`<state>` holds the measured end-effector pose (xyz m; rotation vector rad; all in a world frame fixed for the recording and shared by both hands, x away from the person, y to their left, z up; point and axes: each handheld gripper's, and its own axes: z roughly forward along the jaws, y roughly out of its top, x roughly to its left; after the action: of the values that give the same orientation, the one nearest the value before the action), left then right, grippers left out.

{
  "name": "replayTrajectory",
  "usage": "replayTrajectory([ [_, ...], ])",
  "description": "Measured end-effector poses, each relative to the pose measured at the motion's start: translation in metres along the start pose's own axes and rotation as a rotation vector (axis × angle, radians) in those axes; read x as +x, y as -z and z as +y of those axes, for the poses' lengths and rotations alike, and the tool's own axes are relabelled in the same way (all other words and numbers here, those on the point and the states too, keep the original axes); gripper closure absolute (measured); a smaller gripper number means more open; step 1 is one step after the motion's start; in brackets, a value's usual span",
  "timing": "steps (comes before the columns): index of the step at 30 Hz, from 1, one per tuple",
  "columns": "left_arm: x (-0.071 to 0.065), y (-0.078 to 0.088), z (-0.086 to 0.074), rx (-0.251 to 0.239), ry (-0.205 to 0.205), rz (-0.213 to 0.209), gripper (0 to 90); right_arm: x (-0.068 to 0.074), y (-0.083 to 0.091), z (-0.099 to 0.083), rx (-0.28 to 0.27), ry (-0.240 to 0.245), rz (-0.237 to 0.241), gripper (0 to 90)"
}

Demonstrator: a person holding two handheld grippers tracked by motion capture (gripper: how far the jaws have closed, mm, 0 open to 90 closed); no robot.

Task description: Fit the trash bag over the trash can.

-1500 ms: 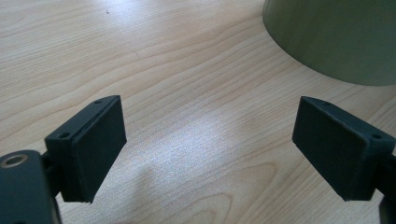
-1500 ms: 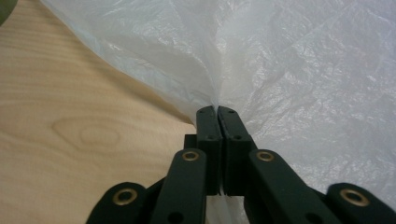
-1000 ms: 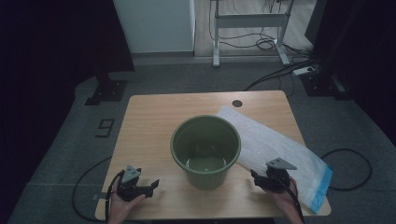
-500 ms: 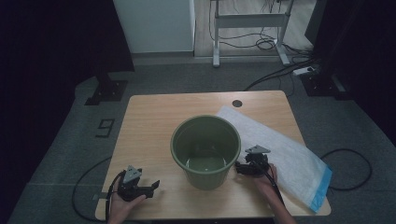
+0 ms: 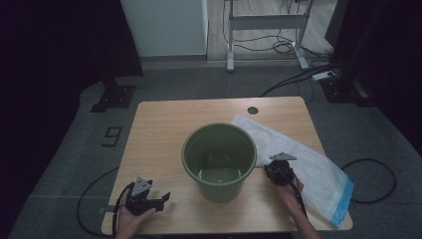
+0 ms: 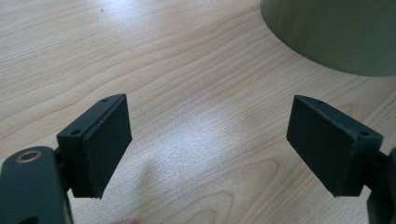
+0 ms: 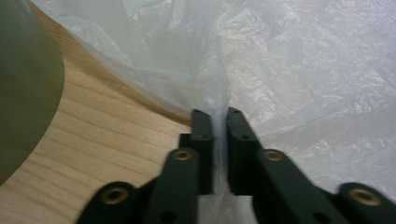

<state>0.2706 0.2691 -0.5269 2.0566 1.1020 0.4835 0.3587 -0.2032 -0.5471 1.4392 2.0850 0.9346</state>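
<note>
Where the high view looks down on the counter [image 5: 164, 124], the green bucket [image 5: 219, 160] serves as the landmark at centre. The plastic bag [image 5: 308, 164] lies flat to the right of the bucket, its blue end [image 5: 343, 201] at the near right. The right hand-held gripper [image 5: 272, 171] sits on the bag's edge just beside the bucket wall. The left hand-held gripper [image 5: 161, 197] rests to the near left of the bucket, apart from it.

Seen in the left gripper view, the left hand-held gripper [image 6: 208, 154] stands spread over bare wood, nothing between its pads, the bucket [image 6: 336, 32] ahead.

Seen in the right gripper view, the right hand-held gripper [image 7: 219, 121] has just closed and pinches a fold of the bag [image 7: 308, 70] beside the bucket [image 7: 23, 88]. The film appears thin, light, limp and slippery; it will likely drape and may tear under a sharp pull. Take hold at a gathered edge fold, as here. No legible brand, label or writing appears on bag or bucket; a "9" [image 5: 112, 136] is marked on the floor left of the counter.
</note>
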Motion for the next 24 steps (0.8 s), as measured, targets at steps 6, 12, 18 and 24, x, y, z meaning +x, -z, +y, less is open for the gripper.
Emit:
replayTrajectory([
  [6, 0.001, -0.001, 0.0, 0.0, 0.003, 0.015, 13.7, -0.021, 0.01, -0.006, -0.058, -0.094, 0.099, 88.8],
  [12, -0.002, -0.002, 0.0, 0.005, 0.0, 0.023, 13.7, -0.034, 0.034, 0.002, -0.176, -0.163, 0.147, 88.9],
  [18, -0.005, -0.002, 0.001, 0.003, -0.008, 0.022, 13.7, -0.048, 0.06, 0.004, -0.284, -0.233, 0.159, 89.0],
  [24, -0.005, -0.003, 0.002, 0.007, -0.015, 0.024, 13.7, -0.056, 0.084, 0.011, -0.385, -0.252, 0.157, 89.0],
])
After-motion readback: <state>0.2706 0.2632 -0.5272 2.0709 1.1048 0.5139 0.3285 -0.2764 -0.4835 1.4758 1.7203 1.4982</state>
